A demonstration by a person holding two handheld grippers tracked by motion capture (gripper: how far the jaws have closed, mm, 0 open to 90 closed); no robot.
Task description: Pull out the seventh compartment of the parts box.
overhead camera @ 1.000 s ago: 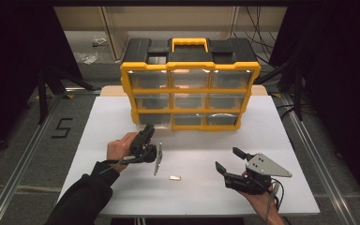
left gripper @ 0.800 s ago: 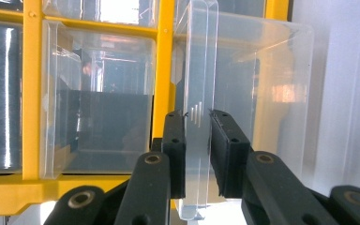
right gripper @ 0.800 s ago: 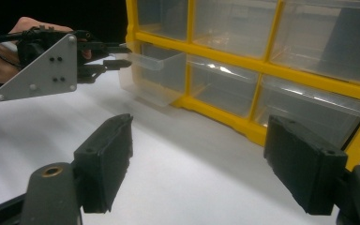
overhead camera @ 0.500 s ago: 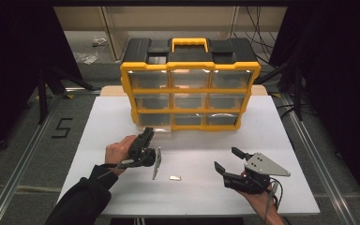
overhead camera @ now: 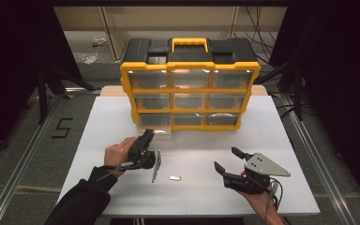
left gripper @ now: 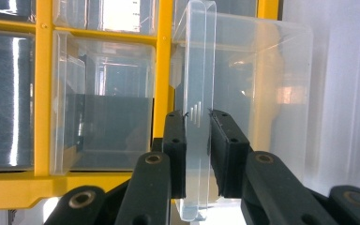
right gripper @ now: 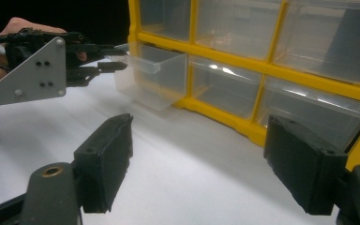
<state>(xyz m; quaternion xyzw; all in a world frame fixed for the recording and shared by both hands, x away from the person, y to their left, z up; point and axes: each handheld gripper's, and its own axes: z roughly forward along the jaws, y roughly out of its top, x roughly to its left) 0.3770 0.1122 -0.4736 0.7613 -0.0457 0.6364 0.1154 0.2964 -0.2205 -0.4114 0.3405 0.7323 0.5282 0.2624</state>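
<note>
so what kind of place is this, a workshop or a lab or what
Probably a lab recording rig, not a working workshop: a bare white table ringed by dark curtains, one yellow drawer organizer set out on it, and cables trailing on the floor behind.

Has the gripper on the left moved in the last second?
Yes, slightly. The left gripper, shut on a clear drawer, has drawn back from the yellow organizer toward the person, nearing the small piece on the table.

Right tongs (right gripper: 199,159) spread wide over a white tabletop (right gripper: 178,154). Ahead stands a yellow cabinet (right gripper: 262,70). Ahead to the left, the left tongs (right gripper: 115,57) pinch a pulled-out clear drawer (right gripper: 152,77).
</note>
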